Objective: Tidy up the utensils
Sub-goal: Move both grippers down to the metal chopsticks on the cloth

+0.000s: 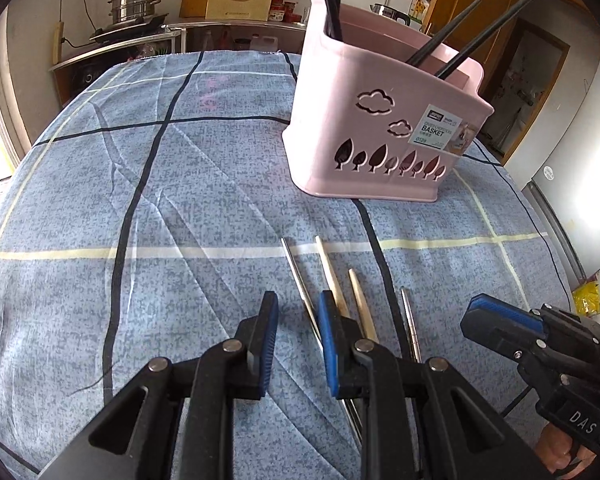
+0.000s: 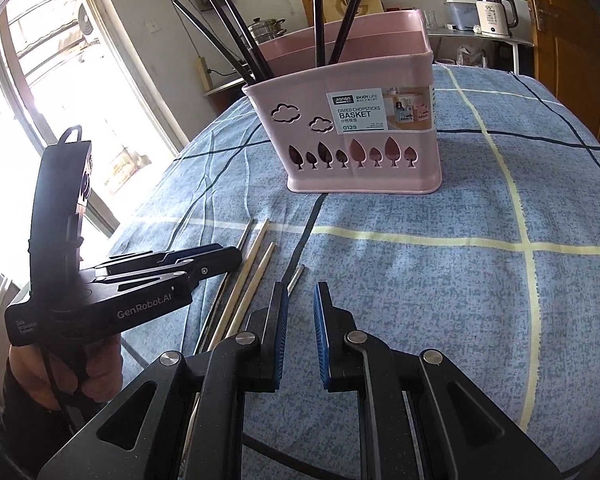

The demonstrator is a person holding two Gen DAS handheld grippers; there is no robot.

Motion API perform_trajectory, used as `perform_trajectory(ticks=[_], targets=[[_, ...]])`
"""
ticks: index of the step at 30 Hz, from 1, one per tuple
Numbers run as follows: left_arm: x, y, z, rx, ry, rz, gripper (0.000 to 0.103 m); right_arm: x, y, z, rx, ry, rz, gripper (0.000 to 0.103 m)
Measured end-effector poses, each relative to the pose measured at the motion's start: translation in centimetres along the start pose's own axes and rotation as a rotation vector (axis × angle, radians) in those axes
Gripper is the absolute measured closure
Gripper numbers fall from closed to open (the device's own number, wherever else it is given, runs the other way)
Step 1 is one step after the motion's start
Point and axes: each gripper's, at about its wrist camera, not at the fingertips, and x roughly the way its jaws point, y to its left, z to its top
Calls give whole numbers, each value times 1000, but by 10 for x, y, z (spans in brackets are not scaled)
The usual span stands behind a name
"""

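- Left wrist view: my left gripper point(image 1: 298, 312) sits low over the blue checked tablecloth point(image 1: 188, 184) with its fingers spread and nothing between the pads.
- The right-hand finger point(image 1: 329, 344) of that gripper lies over the near ends of the loose chopsticks, so I cannot tell whether it touches them.
- Just ahead of it, four chopsticks lie flat on the cloth, roughly side by side: a metal chopstick point(image 1: 296, 276) on the left, two wooden chopsticks point(image 1: 327, 268) in the middle, and a second metal one point(image 1: 409, 316) on the right.
- At the right edge, my right gripper point(image 1: 496, 320) comes in beside that group.
- Right wrist view: my right gripper point(image 2: 300, 320) is also spread, holding nothing, with bare cloth between its pads.
- The right-most metal chopstick point(image 2: 296, 276) lies just left of its left finger point(image 2: 278, 320), and the wooden pair point(image 2: 256, 256) lies further left.
- My left gripper point(image 2: 204, 258) reaches in from the left, over the far side of the group.
- Farther off, the pink chopstick basket point(image 2: 364, 152) stands upright on the cloth, well apart from the loose ones.
- Black chopsticks point(image 2: 236, 36) stand tilted in its compartments.
- Behind the table, a steel steamer pot point(image 1: 136, 2) sits on a counter, and an electric kettle point(image 2: 494, 14) on a shelf.
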Motion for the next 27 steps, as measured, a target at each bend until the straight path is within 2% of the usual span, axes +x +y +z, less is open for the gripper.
perform_trajectory(ticks=[4, 7, 17, 23, 27], targets=[[0, -5, -2, 34, -7, 30, 83, 3, 3, 1, -5, 13, 4, 90], [-4, -4, -6, 42, -11, 45, 91, 10, 7, 0, -11, 28, 3, 90], [-21, 31, -19, 10, -10, 74, 91, 35, 15, 2, -26, 90, -27, 90], [-14, 28, -10, 8, 8, 82, 91, 41, 28, 5, -106, 107, -92, 93], [-7, 25, -3, 16, 5, 83, 91, 40, 22, 6, -142, 123, -89, 95]])
